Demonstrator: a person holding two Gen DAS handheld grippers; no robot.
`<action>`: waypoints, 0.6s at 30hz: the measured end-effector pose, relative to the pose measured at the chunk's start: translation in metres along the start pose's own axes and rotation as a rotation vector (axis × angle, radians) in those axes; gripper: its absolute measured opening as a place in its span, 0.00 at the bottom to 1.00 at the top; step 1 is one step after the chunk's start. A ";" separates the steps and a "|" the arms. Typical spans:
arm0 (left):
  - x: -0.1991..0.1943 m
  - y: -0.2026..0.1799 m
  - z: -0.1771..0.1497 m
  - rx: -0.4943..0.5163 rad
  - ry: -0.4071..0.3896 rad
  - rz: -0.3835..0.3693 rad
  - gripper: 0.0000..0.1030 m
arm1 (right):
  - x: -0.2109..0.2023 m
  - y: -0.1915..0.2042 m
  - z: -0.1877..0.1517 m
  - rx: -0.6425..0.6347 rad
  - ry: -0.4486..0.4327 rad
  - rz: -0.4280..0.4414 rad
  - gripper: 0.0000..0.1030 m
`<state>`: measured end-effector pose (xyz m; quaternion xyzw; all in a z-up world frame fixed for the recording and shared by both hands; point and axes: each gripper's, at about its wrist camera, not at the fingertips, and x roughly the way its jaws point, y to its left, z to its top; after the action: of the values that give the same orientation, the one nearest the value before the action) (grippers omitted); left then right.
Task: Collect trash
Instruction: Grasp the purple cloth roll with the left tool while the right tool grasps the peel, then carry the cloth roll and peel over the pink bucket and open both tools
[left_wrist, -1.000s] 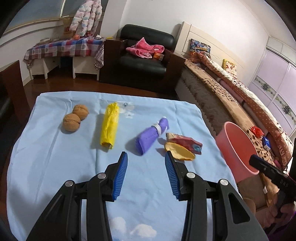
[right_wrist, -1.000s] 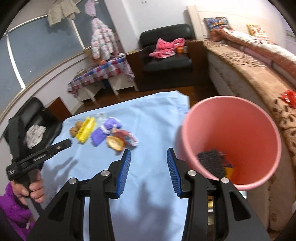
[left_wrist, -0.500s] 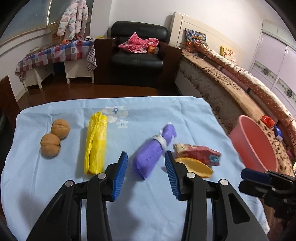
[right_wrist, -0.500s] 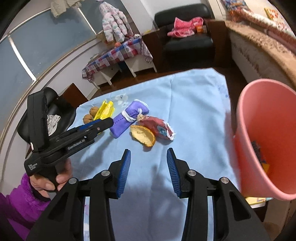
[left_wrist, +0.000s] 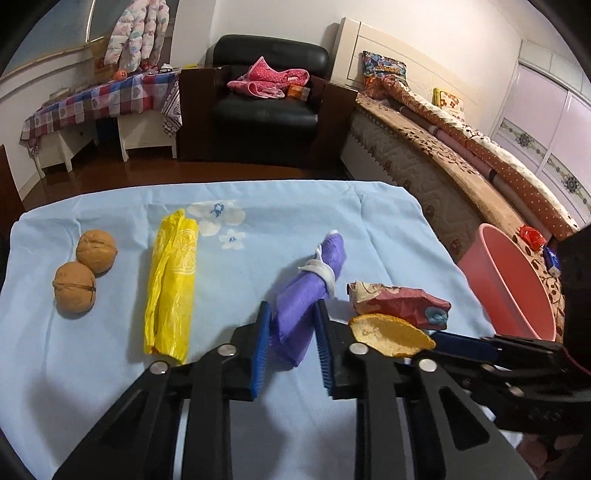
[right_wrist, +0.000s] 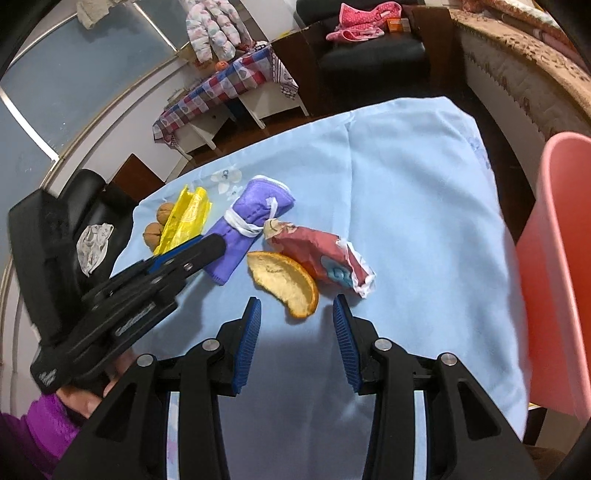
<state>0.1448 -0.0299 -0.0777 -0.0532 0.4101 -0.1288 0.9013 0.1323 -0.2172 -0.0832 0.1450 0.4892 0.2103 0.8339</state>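
On the blue cloth (left_wrist: 388, 221) lie a purple roll tied with a white band (left_wrist: 306, 291), an orange peel (left_wrist: 391, 334) and a red crumpled wrapper (left_wrist: 402, 302). My left gripper (left_wrist: 291, 321) is closing, and its blue pads press the near end of the purple roll (right_wrist: 251, 210). In the right wrist view the left gripper (right_wrist: 207, 245) reaches in from the left. My right gripper (right_wrist: 295, 310) stands open, and the near tip of the orange peel (right_wrist: 288, 284) lies between its fingertips without touching. The wrapper (right_wrist: 317, 251) lies just beyond the peel.
A pink bin (left_wrist: 509, 280) stands off the table's right edge (right_wrist: 554, 258). A yellow folded bag (left_wrist: 171, 284) and two walnuts (left_wrist: 96, 251) lie at the left of the cloth. A bed runs along the right, and a black armchair (left_wrist: 266, 92) stands behind.
The left gripper came forward and down onto the purple roll, and its jaws narrowed around it. The right gripper swung left from the pink bin down to the orange peel.
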 end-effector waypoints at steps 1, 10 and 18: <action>-0.002 0.001 -0.002 -0.004 -0.002 0.001 0.19 | 0.003 -0.001 0.000 0.006 0.002 0.001 0.40; -0.029 0.005 -0.012 -0.051 -0.029 -0.021 0.17 | 0.013 -0.003 -0.003 0.041 -0.006 0.022 0.15; -0.059 -0.001 -0.018 -0.060 -0.061 -0.035 0.17 | -0.016 -0.004 -0.013 0.053 -0.052 0.049 0.13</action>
<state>0.0944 -0.0149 -0.0465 -0.0914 0.3851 -0.1307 0.9090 0.1153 -0.2276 -0.0792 0.1845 0.4692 0.2138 0.8367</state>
